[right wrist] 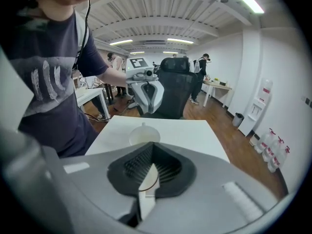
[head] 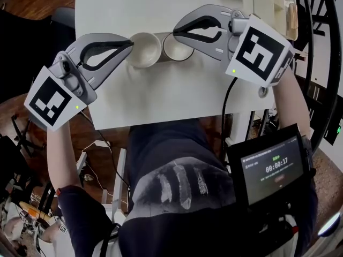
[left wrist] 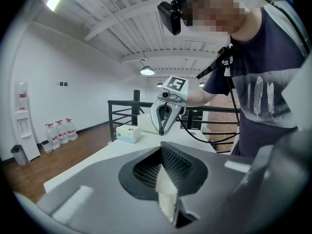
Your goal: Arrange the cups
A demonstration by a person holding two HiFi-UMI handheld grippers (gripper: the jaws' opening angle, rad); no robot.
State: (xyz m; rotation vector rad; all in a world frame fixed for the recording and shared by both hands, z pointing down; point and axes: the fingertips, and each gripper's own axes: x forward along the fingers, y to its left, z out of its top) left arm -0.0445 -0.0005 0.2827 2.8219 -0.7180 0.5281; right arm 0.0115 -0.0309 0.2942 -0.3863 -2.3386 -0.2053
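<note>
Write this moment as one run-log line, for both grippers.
left gripper: shut on left cup | right gripper: shut on right cup | cups: side by side, white table

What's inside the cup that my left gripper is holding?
Nothing: the cup looks empty, with a bare pale wall and bottom in the head view. The left gripper pinches its rim, so one jaw covers a small strip of the inner wall there.

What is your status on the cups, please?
Left gripper shut on left cup rim. Right gripper shut on right cup rim. Cups side by side over the table. Nothing blocking either.
</note>
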